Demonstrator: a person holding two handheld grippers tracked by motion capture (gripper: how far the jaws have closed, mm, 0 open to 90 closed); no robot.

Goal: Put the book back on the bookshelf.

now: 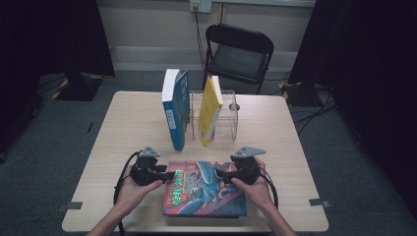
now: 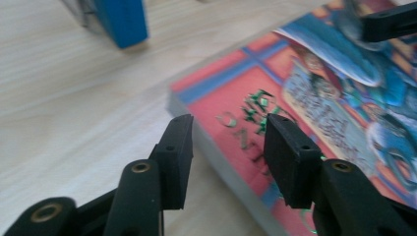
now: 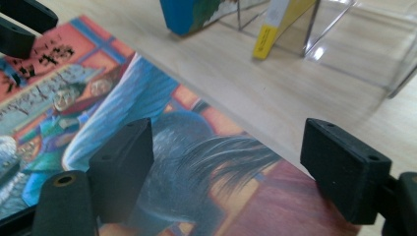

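So the colourful book (image 1: 205, 189) is lying flat, cover up, at the bottom middle of the high view, right at the near edge of the table (image 1: 123, 123), and both hands are parked on either side of it. The left gripper (image 1: 167, 174) sits at the book's left edge with its tips over the cover; in the left gripper view its jaws are spread a bit, one over bare wood and one over the red part of the cover, straddling the book's edge but not pinching anything. The right gripper (image 1: 219, 173) is over the top right part of the cover, and in its own view the jaws are spread wide with nothing between them, just the cover art below. Up in the middle of the high view there's a clear rack (image 1: 231, 123) with a yellow book (image 1: 210, 109) leaning in it and a blue book (image 1: 175, 108) standing just to its left. My read is this is the approach step, lining up for a grab, probably to stand this book up with the others. Next move looks tricky: a flat book gives nothing to bite on, so one gripper likely has to drop to the edge and close across the thickness, or tip a side up while the other steadies it. Slipping off the glossy cover seems like the risk.
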